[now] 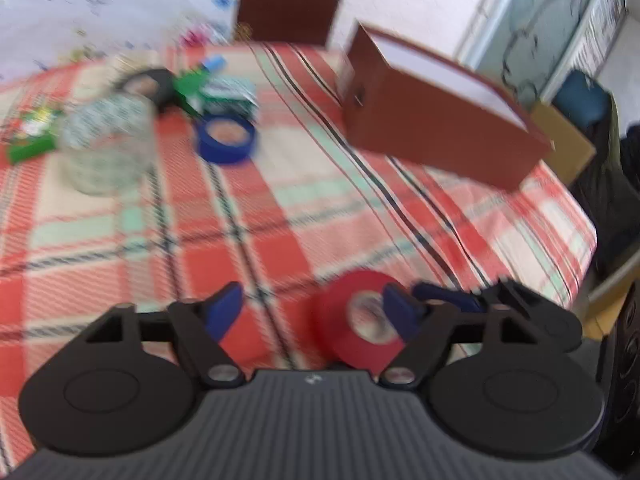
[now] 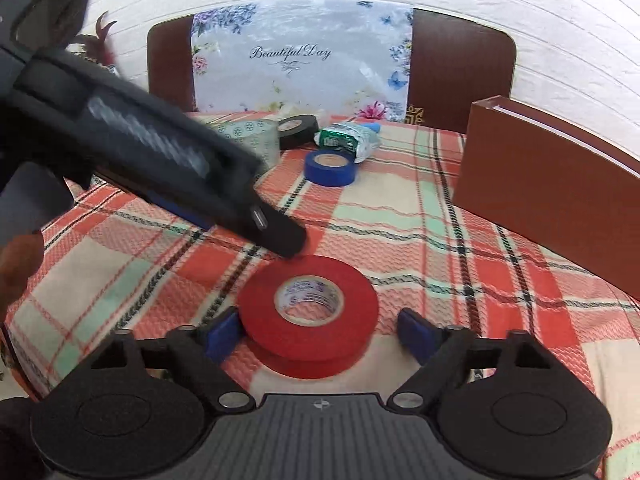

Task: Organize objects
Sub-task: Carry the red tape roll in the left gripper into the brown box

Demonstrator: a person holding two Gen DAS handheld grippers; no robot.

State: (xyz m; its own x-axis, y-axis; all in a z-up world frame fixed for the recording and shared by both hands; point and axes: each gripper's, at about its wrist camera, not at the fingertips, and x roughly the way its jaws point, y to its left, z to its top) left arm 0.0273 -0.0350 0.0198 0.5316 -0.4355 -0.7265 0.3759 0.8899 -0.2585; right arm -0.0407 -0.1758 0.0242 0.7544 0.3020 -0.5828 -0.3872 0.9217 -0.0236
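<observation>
As seen, red tape (image 2: 308, 312) btwn right claw (image 2: 320, 334) fingers, unclamped

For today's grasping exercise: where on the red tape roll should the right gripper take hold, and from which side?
Grip the red tape roll across its outer rim, coming in low from its near side. It lies flat, and the open right gripper already straddles it, one finger at each side.
</observation>
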